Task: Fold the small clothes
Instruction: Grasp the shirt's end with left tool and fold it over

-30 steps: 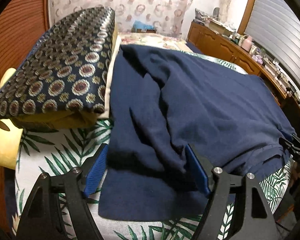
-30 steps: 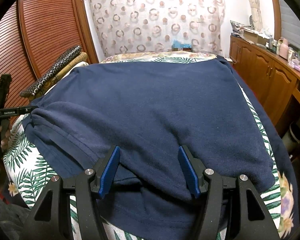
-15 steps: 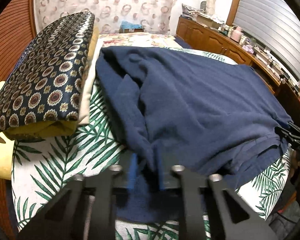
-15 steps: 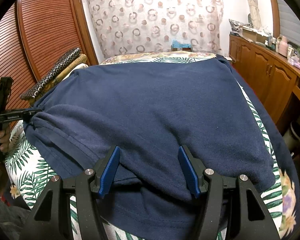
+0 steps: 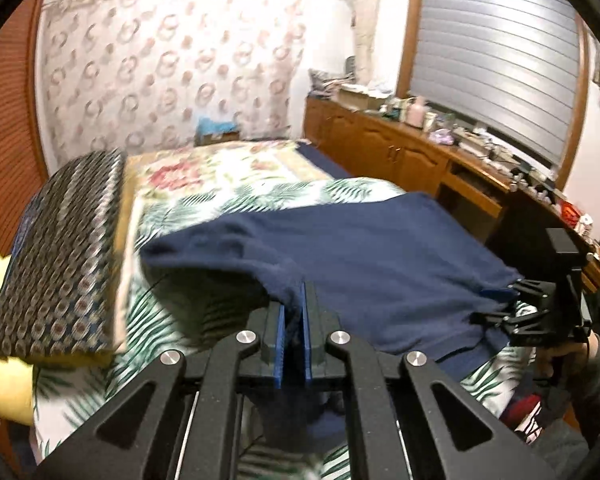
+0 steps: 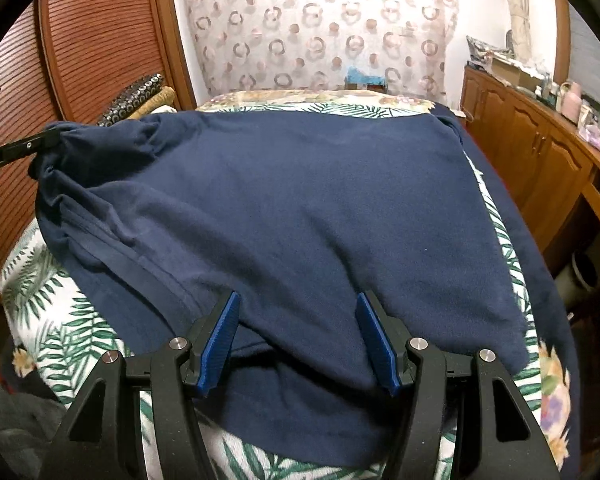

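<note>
Left gripper (image 5: 294, 312) pinched the shirt (image 6: 300, 208) edge at 9 o'clock, lifting it to fold; right gripper (image 6: 298, 340) spread, flanking the hem.

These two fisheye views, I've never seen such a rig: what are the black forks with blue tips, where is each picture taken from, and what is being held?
No robot here: a person holds a two-finger gripper in each hand, and a camera on each looks forward along its fingers.

The left wrist view shows the left gripper, jaws shut on a bunched edge of the navy shirt and lifting it off the leaf-print bedspread. The patterned cushion lies beside it.

The right wrist view shows the right gripper, jaws open, straddling the shirt's near edge, not pinching it.

Each gripper also appears at the edge of the other's view.
</note>
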`<action>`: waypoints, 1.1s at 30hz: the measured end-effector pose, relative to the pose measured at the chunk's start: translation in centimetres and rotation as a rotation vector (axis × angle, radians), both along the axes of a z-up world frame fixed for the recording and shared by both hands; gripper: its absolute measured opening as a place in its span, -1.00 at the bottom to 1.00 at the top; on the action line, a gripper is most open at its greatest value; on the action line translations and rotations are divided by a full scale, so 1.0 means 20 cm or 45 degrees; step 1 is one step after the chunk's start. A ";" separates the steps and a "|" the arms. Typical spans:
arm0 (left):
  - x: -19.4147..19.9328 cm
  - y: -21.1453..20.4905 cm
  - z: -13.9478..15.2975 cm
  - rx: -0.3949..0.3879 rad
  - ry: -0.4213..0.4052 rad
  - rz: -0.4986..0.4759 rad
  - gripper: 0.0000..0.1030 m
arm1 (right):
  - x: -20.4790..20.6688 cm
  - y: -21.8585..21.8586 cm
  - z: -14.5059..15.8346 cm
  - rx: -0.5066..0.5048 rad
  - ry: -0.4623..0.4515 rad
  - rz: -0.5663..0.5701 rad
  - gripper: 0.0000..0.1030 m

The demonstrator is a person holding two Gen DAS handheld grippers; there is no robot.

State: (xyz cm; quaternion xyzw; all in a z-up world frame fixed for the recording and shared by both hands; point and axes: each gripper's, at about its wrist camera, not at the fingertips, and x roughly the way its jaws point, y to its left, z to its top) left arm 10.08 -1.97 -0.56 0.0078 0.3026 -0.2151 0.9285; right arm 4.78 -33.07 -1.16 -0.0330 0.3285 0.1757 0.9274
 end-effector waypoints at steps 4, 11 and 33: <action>0.02 -0.11 0.06 -0.022 -0.031 -0.067 -0.85 | -0.03 -0.07 0.07 0.020 -0.045 -0.020 0.22; 0.03 -0.36 0.12 -0.015 -0.063 -0.201 -0.86 | -0.13 -0.21 0.14 0.040 -0.106 -0.079 0.22; -0.03 -0.90 0.15 0.045 -0.003 -0.578 -0.50 | -0.27 -0.29 0.13 0.091 -0.157 -0.161 0.22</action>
